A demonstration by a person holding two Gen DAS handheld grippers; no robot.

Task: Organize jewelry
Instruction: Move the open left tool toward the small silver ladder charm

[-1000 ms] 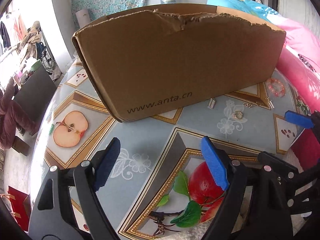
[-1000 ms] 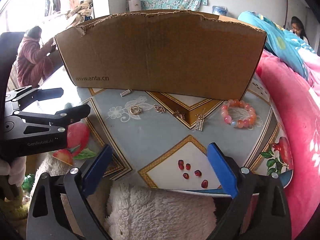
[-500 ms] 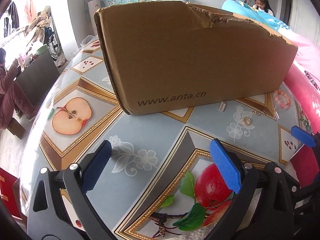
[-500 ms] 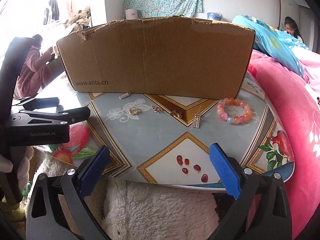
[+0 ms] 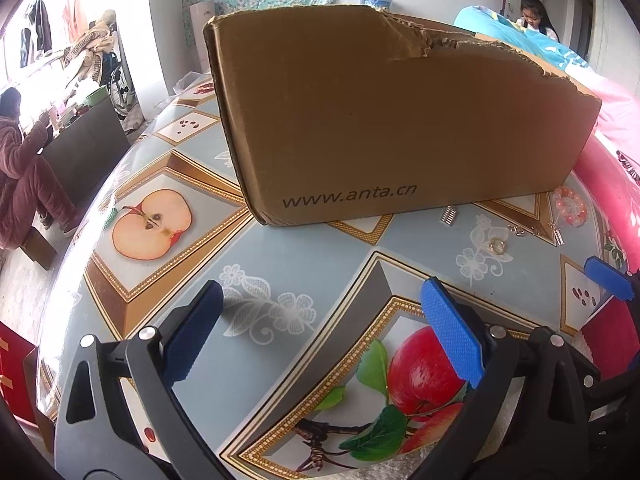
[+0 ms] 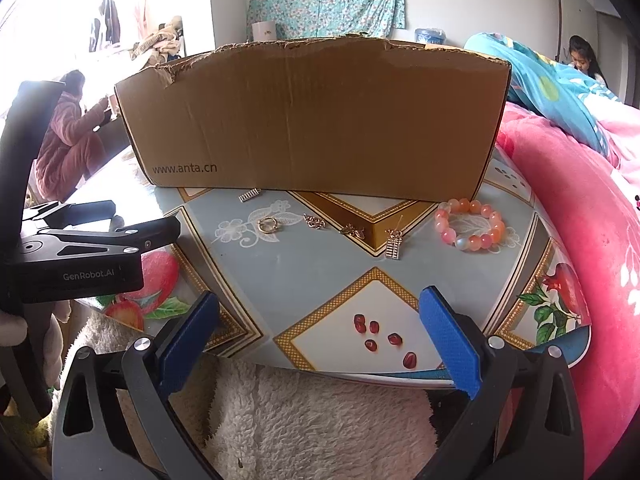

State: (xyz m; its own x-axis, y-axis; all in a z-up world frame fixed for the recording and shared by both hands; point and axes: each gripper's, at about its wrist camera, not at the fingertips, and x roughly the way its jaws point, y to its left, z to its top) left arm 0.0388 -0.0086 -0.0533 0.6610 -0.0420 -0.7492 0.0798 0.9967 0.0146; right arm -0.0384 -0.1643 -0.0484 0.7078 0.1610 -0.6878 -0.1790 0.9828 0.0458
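1. One cardboard box, printed with a web address, is standing on the round table with its torn top rim facing up.
2. Six pieces of jewelry are lying in a loose row on the table just in front of the box.
3. One small silver bar charm is sitting nearest the box's front wall, at the left end of the row.
4. One gold ring is resting on the printed white flower.
5. Two small gold twisted pieces are lying side by side, apart from each other, to the right of the ring.
6. One abacus-shaped charm is lying beside them.
7. One pink and orange bead bracelet is sitting at the right end, near the box's corner.
8. The left gripper is hovering over the table's printed apples with its jaws standing wide apart and nothing between them.
9. The right gripper is hanging at the table's near edge, over a white fleece, jaws spread wide and holding nothing.
10. Two people are sitting in the background.
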